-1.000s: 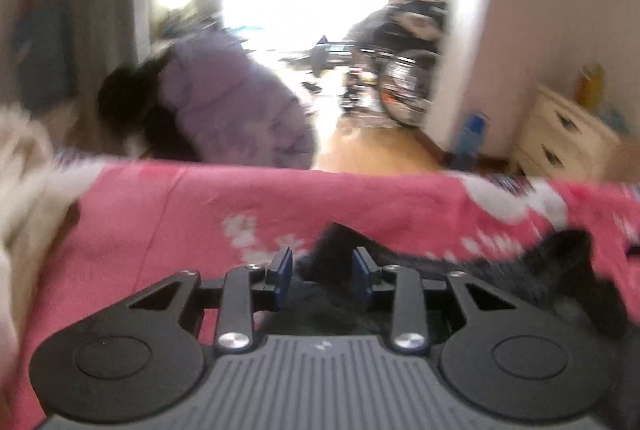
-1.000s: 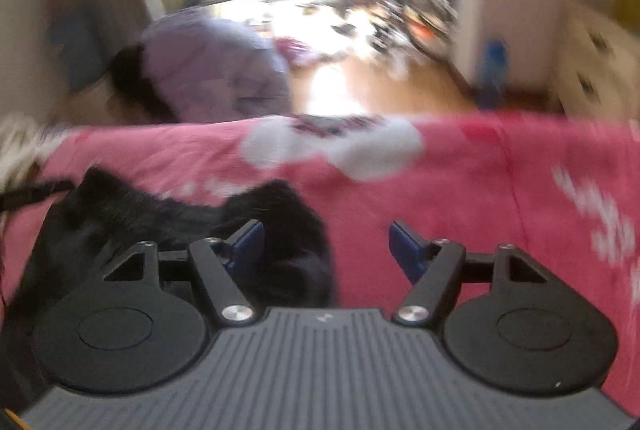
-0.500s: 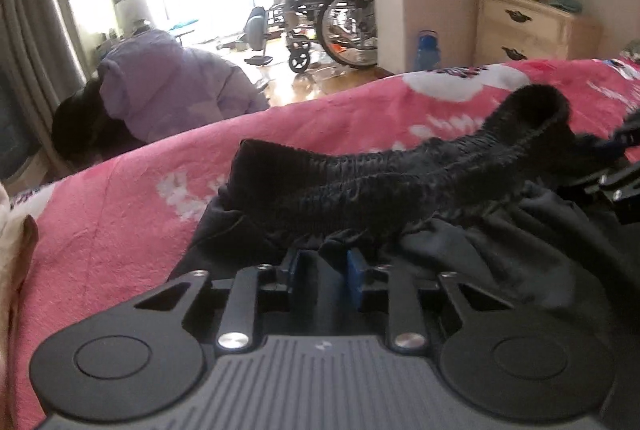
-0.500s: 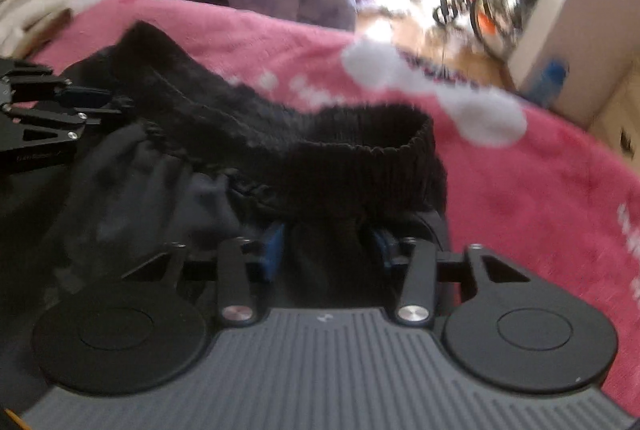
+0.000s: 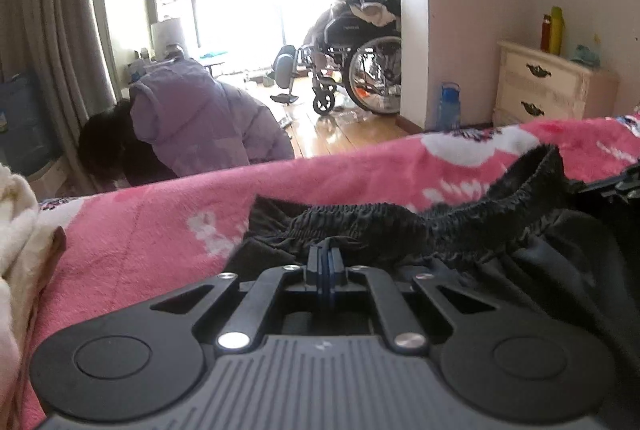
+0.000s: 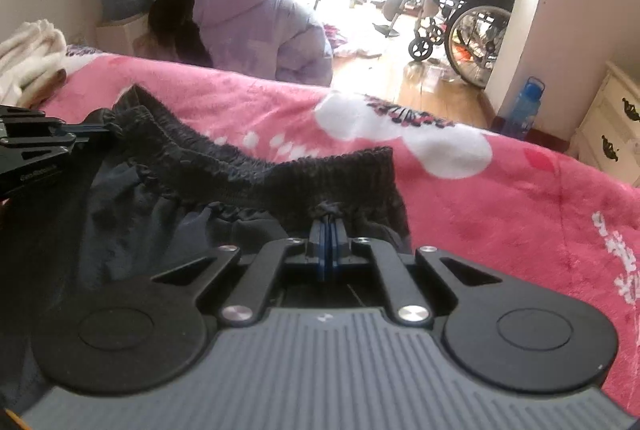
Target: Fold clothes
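Both pairs of tongs have closed since half a second ago, when their blue pads stood apart around the cloth; now each pinches the garment just below its waistband. Under everything spreads a fleecy pink blanket (image 6: 500,198) printed with white blobs and petal marks, soft and napped. On it lies the pair of black trousers (image 6: 168,206), smooth thin fabric gathered into fine puckers beneath a thick ribbed elastic waistband (image 5: 400,218) that arches up in a loose wavy loop between the two grips. At the band's left end the left gripper (image 5: 325,254) has its jaws pressed together on a fold; at the right end the right gripper (image 6: 329,230) is likewise clamped tight on bunched cloth.
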`<action>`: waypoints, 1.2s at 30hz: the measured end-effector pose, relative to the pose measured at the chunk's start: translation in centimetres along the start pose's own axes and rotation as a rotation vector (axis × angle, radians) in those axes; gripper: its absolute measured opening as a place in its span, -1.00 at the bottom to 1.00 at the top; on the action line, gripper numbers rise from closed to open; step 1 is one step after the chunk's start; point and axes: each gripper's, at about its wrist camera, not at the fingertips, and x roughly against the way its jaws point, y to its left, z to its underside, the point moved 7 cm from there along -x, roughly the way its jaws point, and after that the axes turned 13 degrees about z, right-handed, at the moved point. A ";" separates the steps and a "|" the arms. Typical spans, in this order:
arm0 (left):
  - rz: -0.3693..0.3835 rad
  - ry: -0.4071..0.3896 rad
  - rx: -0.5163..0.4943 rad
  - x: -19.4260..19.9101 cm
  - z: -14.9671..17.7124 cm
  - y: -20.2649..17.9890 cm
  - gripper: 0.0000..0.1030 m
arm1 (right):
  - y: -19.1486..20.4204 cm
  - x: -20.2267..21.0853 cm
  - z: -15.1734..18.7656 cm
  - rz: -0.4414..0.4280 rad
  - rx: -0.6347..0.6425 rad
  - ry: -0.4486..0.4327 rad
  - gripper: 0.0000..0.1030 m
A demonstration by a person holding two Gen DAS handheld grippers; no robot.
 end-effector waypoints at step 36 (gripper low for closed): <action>-0.036 0.049 -0.055 -3.9 -0.9 1.6 -0.34 | -1.6 -3.3 -1.1 0.014 -0.075 -0.025 -0.65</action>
